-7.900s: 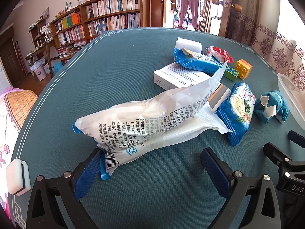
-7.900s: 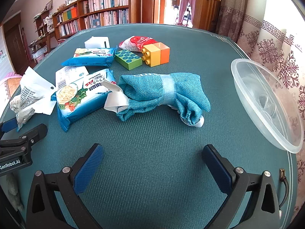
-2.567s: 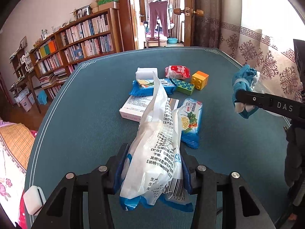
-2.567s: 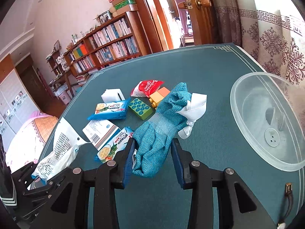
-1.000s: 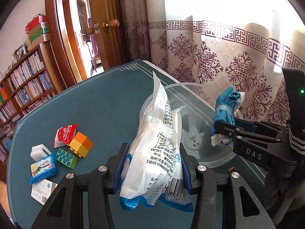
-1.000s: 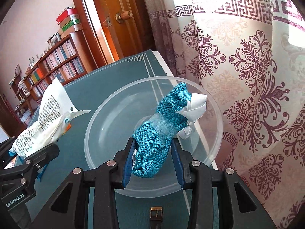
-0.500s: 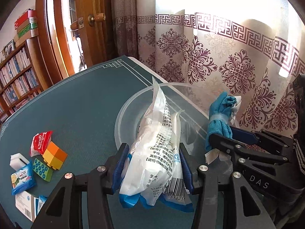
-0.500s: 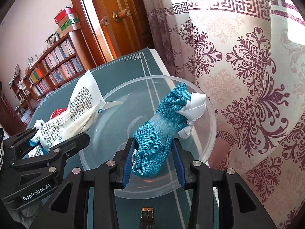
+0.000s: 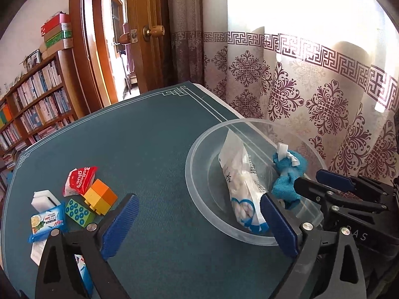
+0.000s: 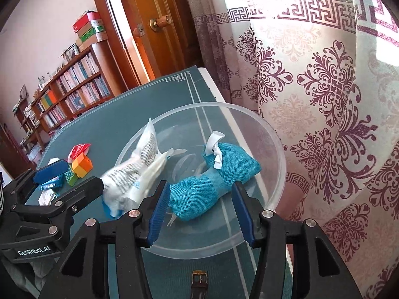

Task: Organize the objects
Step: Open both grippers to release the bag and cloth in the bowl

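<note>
A: Which step do we see?

B: Release. Our left gripper [image 9: 199, 221], jaws opening wide, has nothing between them; the white packet [image 9: 240, 186] lies in the clear bowl [image 10: 274, 134]. Our right gripper [image 10: 200, 209] is opening around the teal pouch [image 10: 214, 182], pads just clear.

A: Next?

B: We judge: lift both downward-angled grippers clear, then fetch the blocks [image 9: 99, 196].

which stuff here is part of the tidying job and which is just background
Job: bowl, white bag, blue pouch, blocks, red packet, blue packet.
Background: bookshelf, door, curtain.
</note>
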`<state>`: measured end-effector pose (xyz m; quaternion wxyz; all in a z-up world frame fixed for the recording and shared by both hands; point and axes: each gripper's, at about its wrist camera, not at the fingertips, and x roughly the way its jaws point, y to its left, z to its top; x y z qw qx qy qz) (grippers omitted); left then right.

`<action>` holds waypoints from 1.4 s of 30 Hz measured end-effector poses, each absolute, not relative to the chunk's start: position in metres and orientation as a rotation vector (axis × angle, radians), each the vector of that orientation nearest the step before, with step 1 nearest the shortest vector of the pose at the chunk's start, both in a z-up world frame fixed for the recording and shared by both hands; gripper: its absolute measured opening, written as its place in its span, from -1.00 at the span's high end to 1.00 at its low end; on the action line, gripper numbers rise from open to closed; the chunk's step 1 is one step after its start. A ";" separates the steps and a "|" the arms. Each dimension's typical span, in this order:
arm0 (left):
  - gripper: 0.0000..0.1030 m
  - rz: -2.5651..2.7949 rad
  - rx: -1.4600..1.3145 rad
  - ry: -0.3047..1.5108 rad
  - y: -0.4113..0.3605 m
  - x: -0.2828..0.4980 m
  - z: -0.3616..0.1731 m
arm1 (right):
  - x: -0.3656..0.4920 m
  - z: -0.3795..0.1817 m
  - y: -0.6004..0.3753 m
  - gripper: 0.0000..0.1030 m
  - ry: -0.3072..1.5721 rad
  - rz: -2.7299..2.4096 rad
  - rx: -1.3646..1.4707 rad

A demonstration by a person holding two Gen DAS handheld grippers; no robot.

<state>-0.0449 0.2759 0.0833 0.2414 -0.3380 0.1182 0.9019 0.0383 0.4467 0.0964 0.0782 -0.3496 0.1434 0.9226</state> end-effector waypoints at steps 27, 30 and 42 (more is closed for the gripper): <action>-0.94 2.667 -0.929 0.350 0.218 -0.027 0.092 | 0.050 0.113 0.403 -0.04 0.357 2.841 -1.030; -0.94 2.683 -0.934 0.354 0.211 -0.026 0.090 | 0.051 0.113 0.396 -0.04 0.343 2.850 -1.036; -0.99 2.740 -0.937 0.354 0.180 -0.023 0.089 | 0.047 0.111 0.359 -0.04 0.310 2.886 -1.077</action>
